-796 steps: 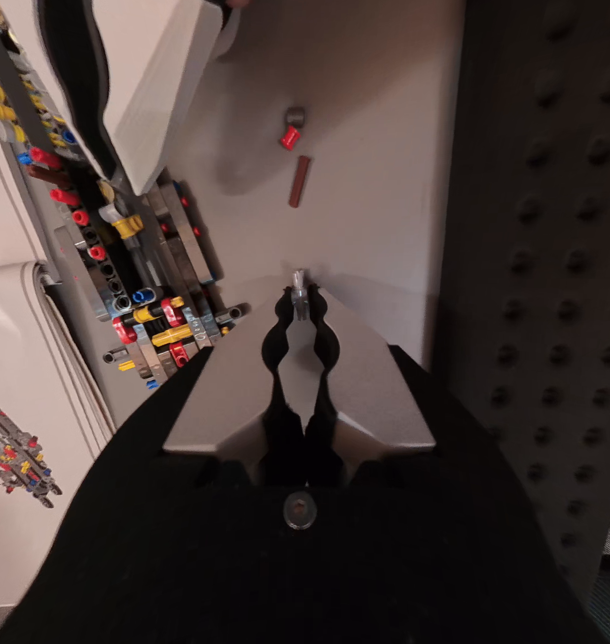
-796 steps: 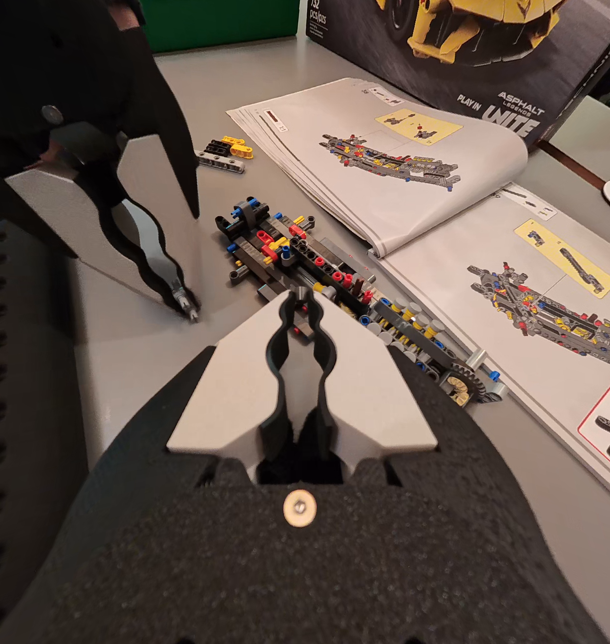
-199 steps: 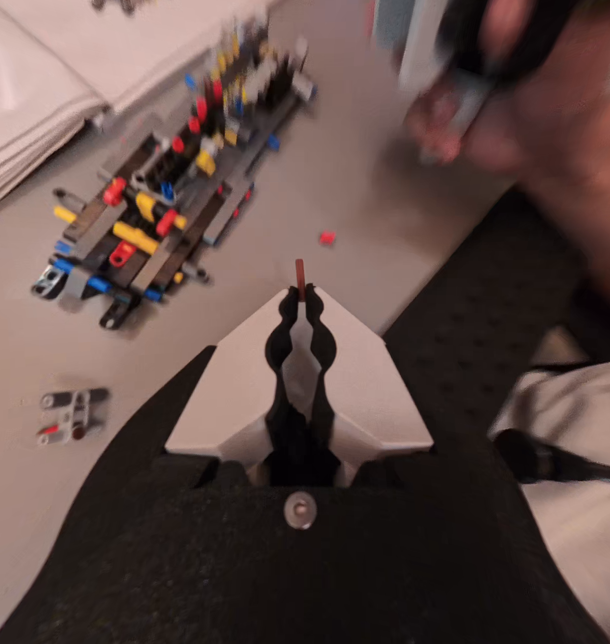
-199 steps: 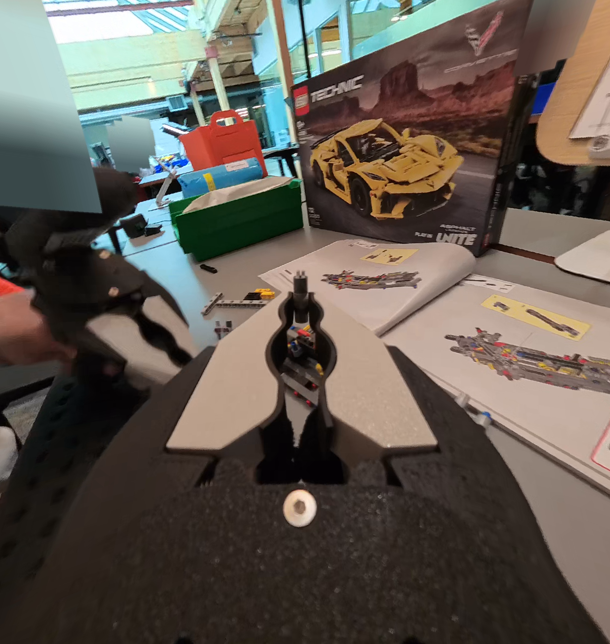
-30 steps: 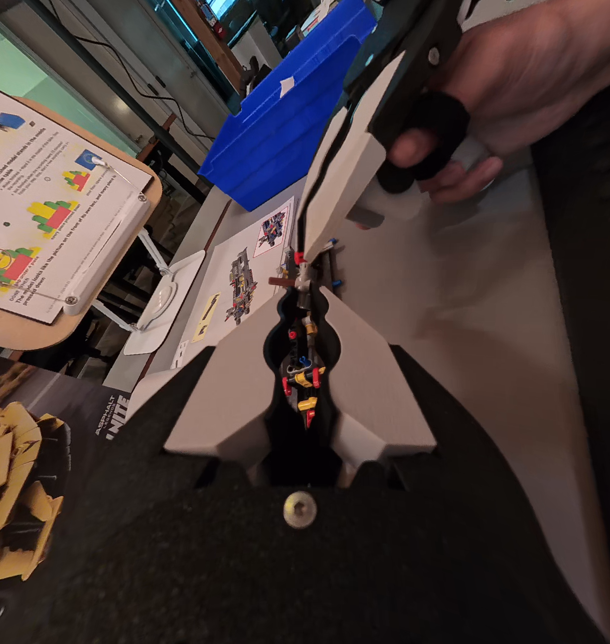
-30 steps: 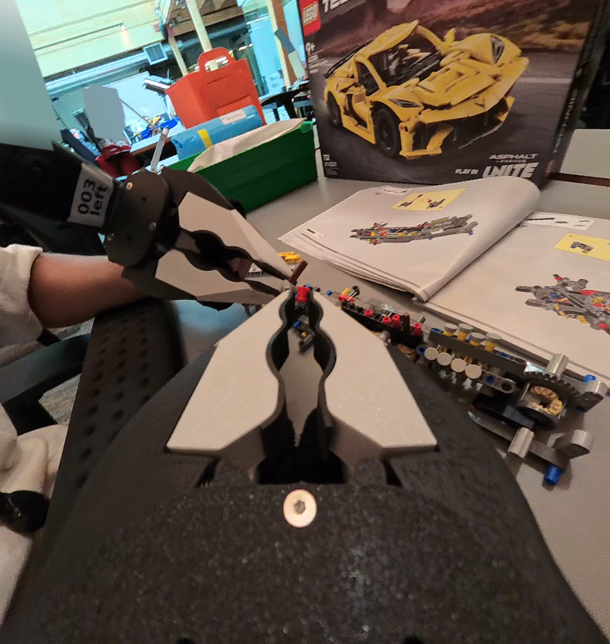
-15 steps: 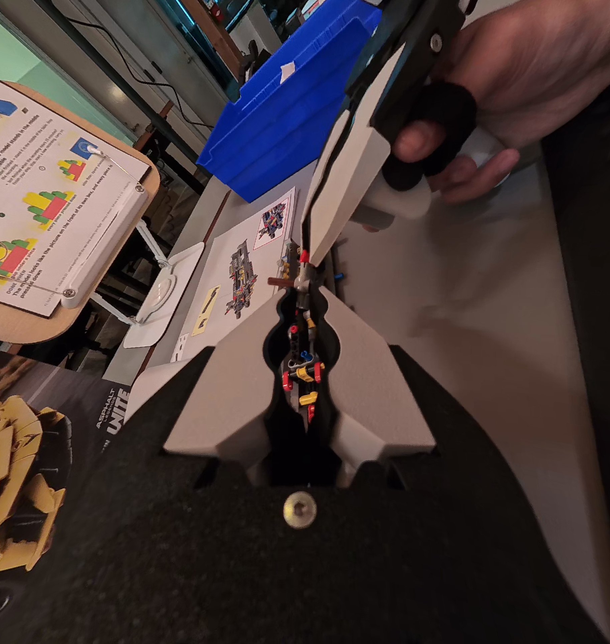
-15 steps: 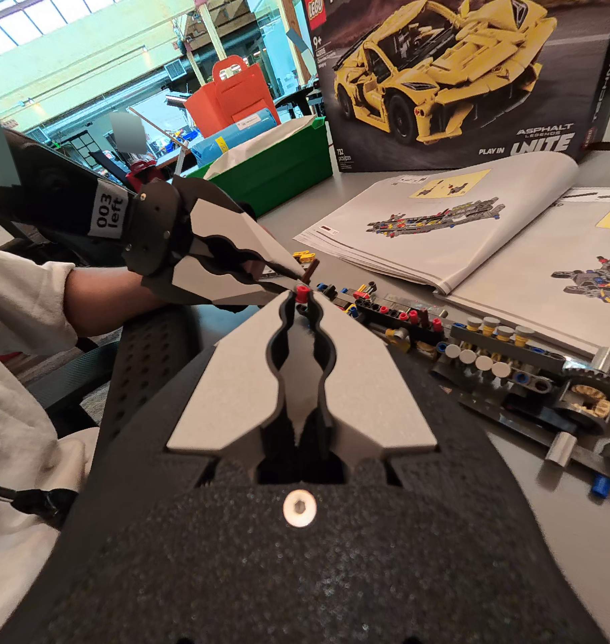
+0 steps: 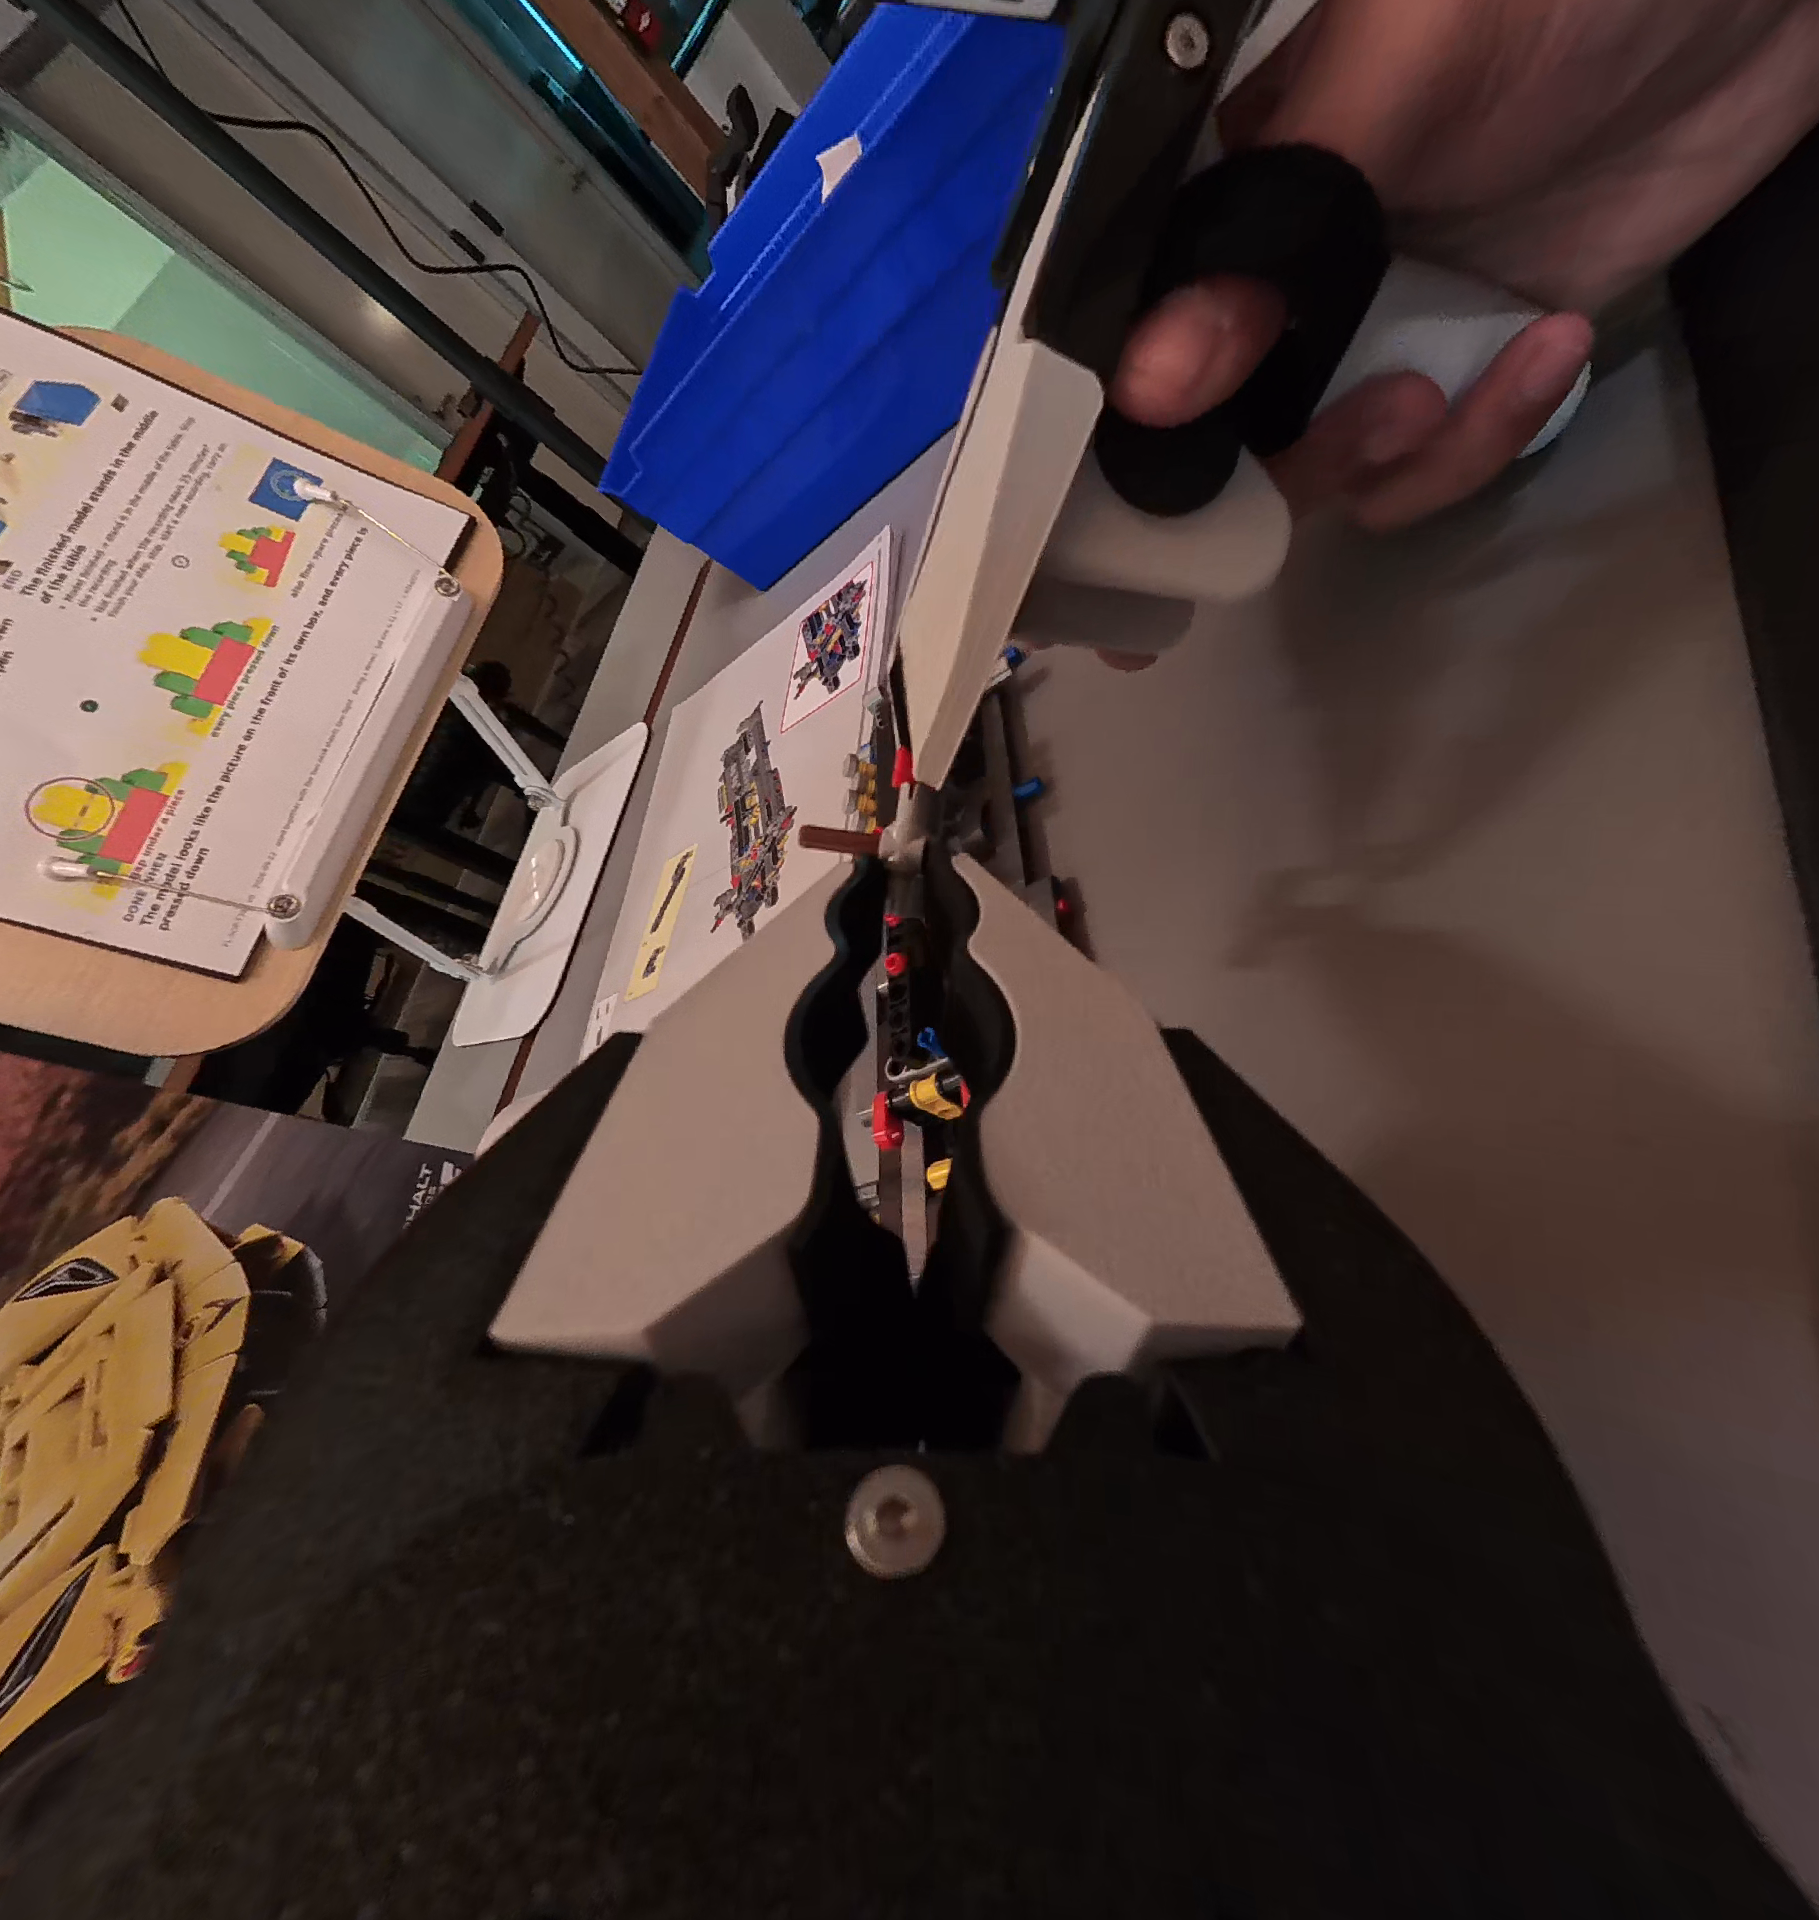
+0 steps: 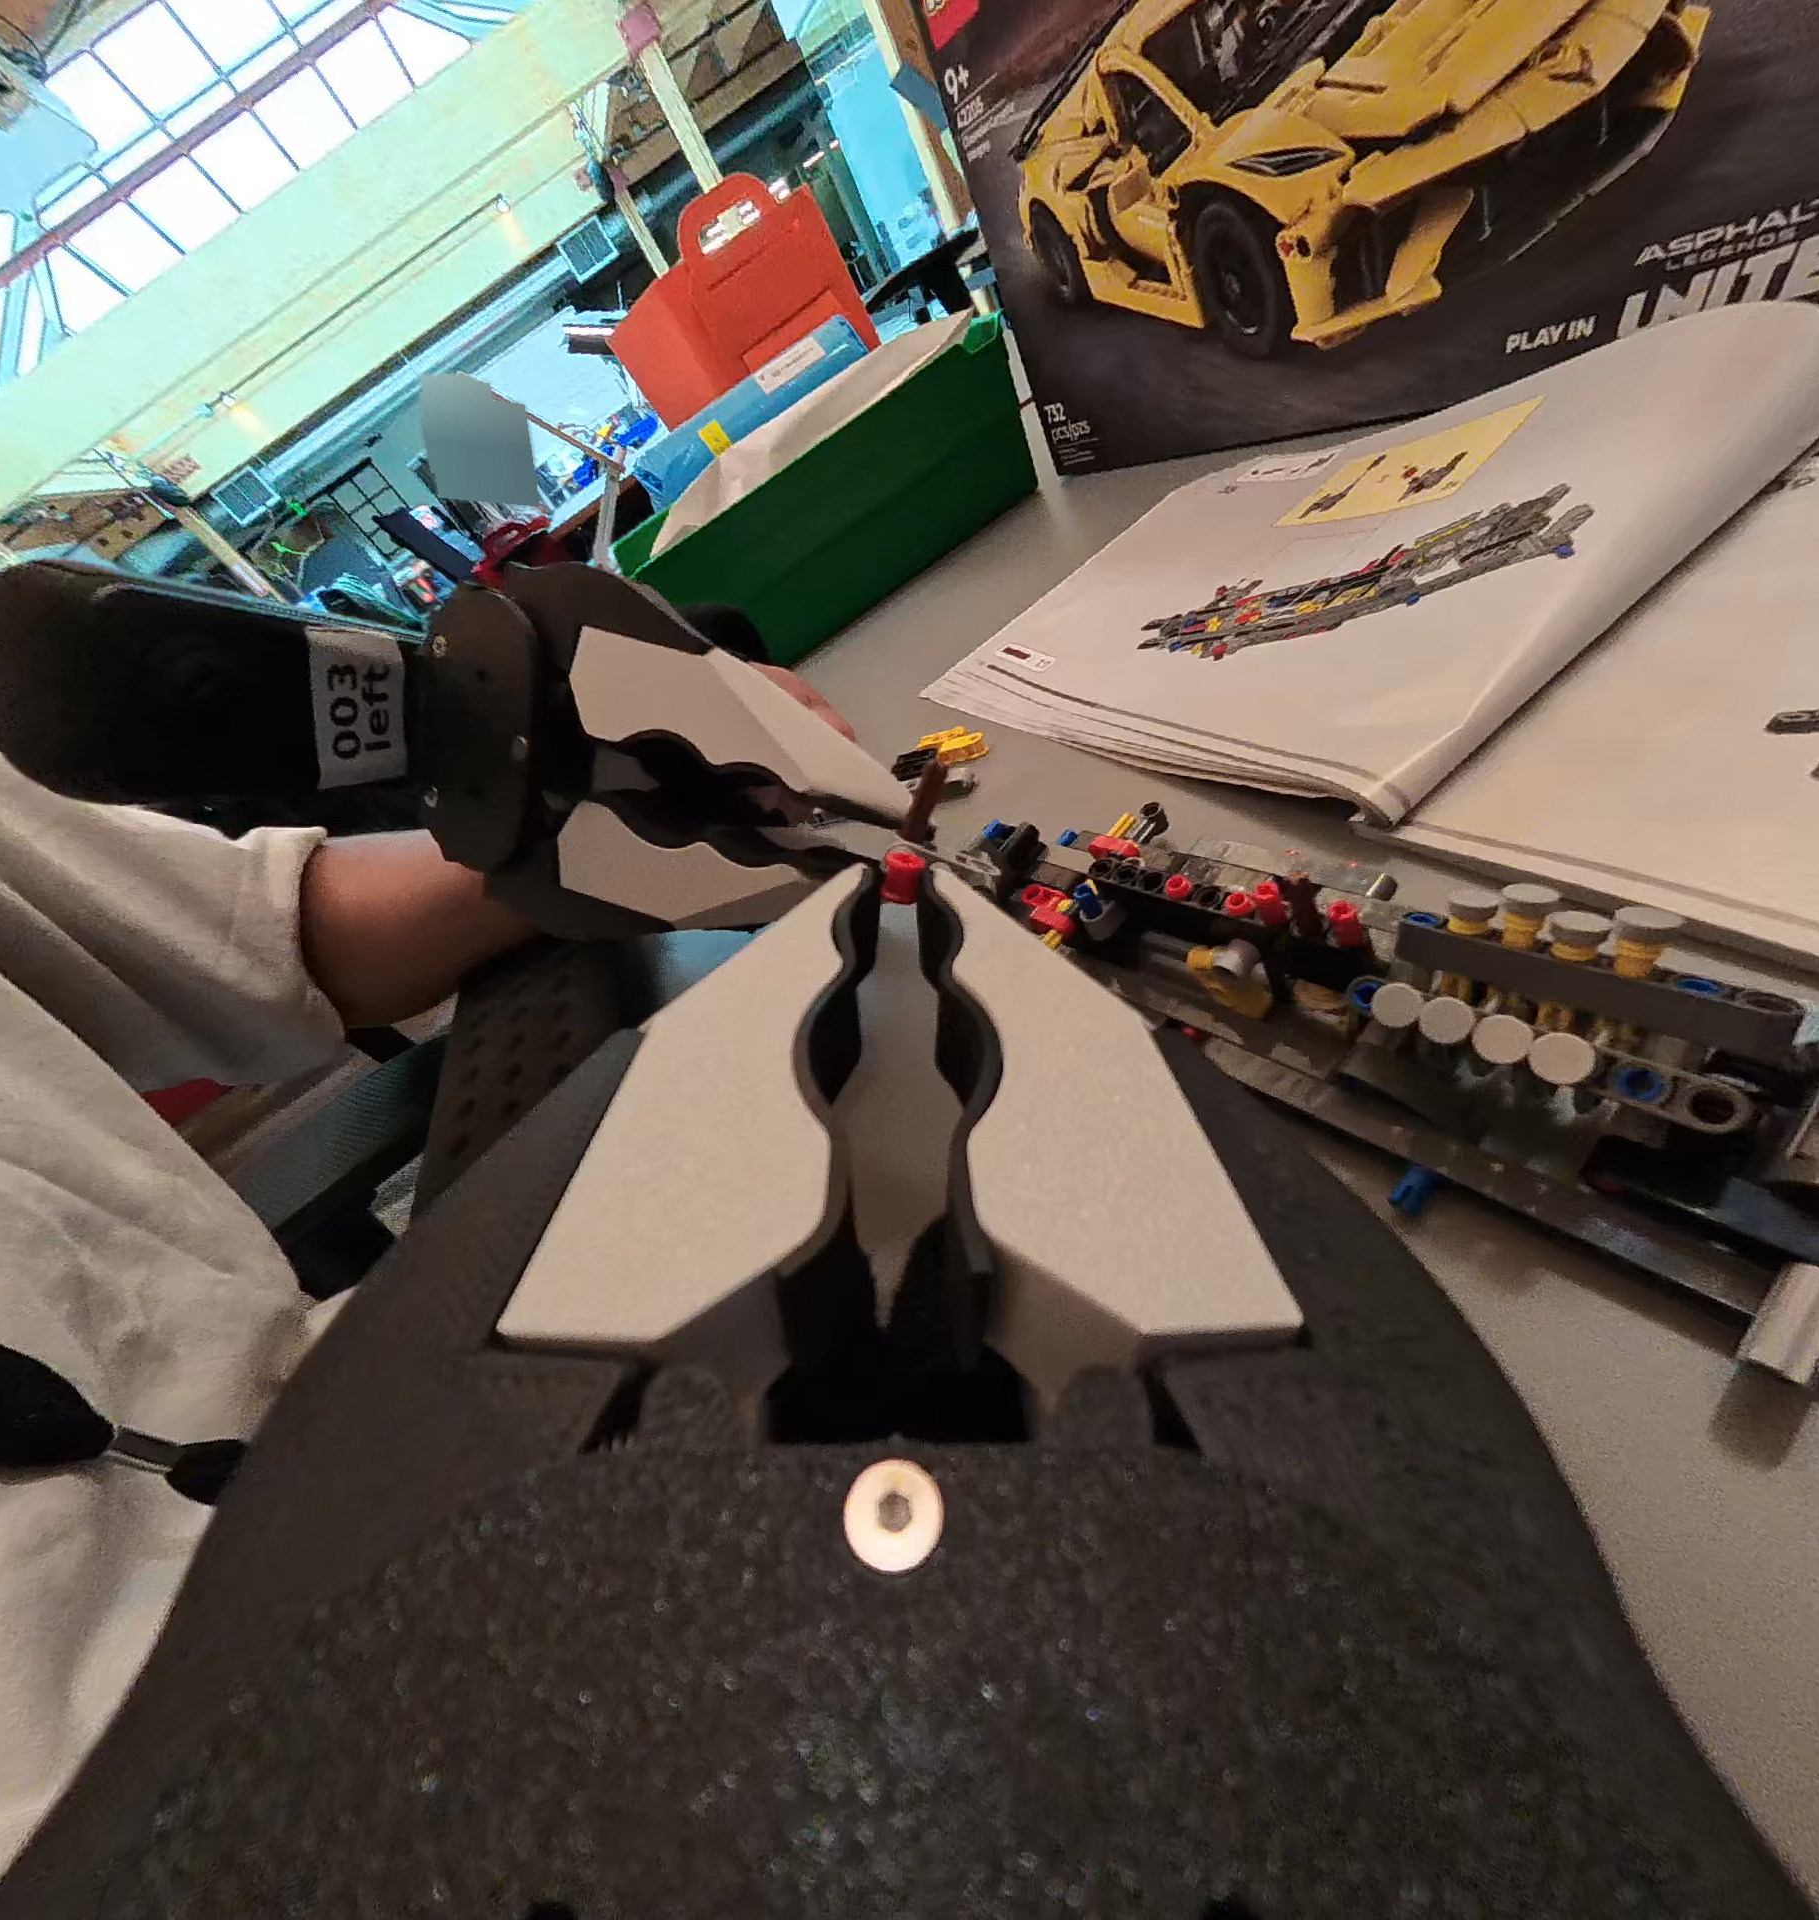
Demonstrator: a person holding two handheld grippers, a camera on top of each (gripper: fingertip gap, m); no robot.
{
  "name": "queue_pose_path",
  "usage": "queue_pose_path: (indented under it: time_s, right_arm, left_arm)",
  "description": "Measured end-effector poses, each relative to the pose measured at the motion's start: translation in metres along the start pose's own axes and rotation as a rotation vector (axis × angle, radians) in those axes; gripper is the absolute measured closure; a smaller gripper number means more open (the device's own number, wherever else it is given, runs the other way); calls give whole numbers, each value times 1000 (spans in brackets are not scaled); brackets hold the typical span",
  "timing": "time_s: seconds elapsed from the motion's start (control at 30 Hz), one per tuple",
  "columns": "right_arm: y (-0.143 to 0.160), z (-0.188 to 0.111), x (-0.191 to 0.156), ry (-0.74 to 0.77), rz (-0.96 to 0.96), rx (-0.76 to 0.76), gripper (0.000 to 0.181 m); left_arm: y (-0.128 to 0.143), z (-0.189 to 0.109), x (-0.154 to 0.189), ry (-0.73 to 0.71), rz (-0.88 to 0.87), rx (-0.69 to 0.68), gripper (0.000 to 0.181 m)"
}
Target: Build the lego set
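Two sets of tongs meet tip to tip above the desk, which makes sense: mating tiny parts in mid-air needs both sides pinned. Left tongs (image 9: 903,868) are clamped on a small grey connector (image 9: 897,850) with a brown axle (image 9: 837,837) poking out toward 9 o'clock. Right tongs (image 10: 897,883) are pinched shut on a little red bush (image 10: 900,871), held right beside that axle (image 10: 924,805), so I'd guess the bush is meant to slide onto it (lining up that hole looks fiddly).

The half-built chassis (image 10: 1404,987) lies on the grey desk (image 10: 1611,1507) at about 3 o'clock from the right tongs, touching the edge of the open instruction booklet (image 10: 1404,644), probably so the step picture is easy to compare. A few loose yellow and black bits (image 10: 941,750) sit just beyond the tips.

Behind, at 1 o'clock, the set's box (image 10: 1404,208) with the yellow car stands upright, a green bin (image 10: 863,509) next to it. Busy workshop room with skylights further back.
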State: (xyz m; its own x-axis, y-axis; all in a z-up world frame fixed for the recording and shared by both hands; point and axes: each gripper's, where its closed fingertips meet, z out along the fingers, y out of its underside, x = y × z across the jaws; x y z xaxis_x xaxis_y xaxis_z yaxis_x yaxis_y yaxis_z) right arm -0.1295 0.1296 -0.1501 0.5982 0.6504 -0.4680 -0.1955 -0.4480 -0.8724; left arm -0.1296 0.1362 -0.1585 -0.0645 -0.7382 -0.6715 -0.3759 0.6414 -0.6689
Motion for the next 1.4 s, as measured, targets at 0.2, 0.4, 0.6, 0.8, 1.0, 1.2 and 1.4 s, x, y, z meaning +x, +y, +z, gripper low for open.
queue_pose_path:
  time_s: [0.2,0.4,0.6,0.8,1.0,1.2,1.4]
  right_arm:
    - [-11,-5,0,-45,62,60,176]
    - [-29,6,2,-202,281,112,177]
    - [-14,8,11,-68,76,20,176]
    - [-8,12,11,-24,4,-15,176]
    - [-5,12,13,-26,12,-27,176]
    - [-4,13,12,-36,26,-26,176]
    - [-4,13,13,-31,24,-28,176]
  left_arm:
    - [-1,0,-1,-1,-5,13,176]
    - [-4,-1,2,-13,48,24,175]
    - [12,1,-12,-29,-42,-36,175]
    - [12,2,-13,-33,-59,-36,175]
    - [15,3,-12,-33,-36,-53,175]
    - [16,4,-11,-33,-30,-63,175]
    - [15,2,-17,-34,-72,-47,175]
